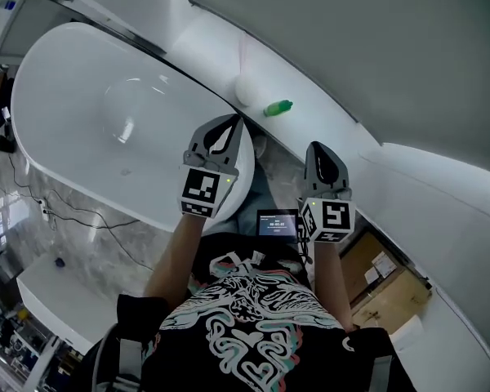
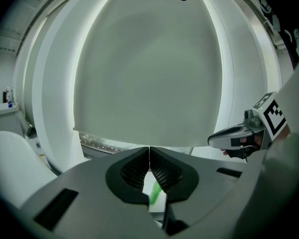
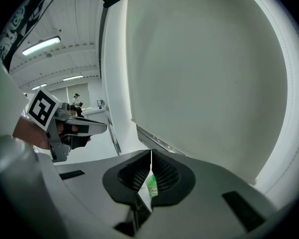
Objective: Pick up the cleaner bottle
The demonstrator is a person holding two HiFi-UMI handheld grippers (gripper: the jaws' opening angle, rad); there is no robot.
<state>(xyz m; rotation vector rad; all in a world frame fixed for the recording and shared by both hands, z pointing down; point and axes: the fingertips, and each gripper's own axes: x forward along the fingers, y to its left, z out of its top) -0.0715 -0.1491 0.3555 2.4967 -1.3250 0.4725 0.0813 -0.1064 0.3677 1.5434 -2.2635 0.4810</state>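
Note:
The cleaner bottle (image 1: 278,107) is small and green and lies on its side on the white ledge (image 1: 335,117) behind the tub. My left gripper (image 1: 233,121) is held in the air short of it, jaws shut and empty. My right gripper (image 1: 318,147) hangs to the right, also shut and empty. In the left gripper view the bottle (image 2: 154,193) shows through the gap below the closed tips of the left gripper (image 2: 149,151). In the right gripper view the bottle (image 3: 151,185) sits beyond the right gripper (image 3: 151,153). Neither gripper touches it.
A white bathtub (image 1: 82,113) fills the left. A round white object (image 1: 249,91) sits on the ledge next to the bottle. A small screen (image 1: 276,224) is below the grippers, cardboard boxes (image 1: 384,288) lie lower right, and cables (image 1: 73,215) run over the marble floor.

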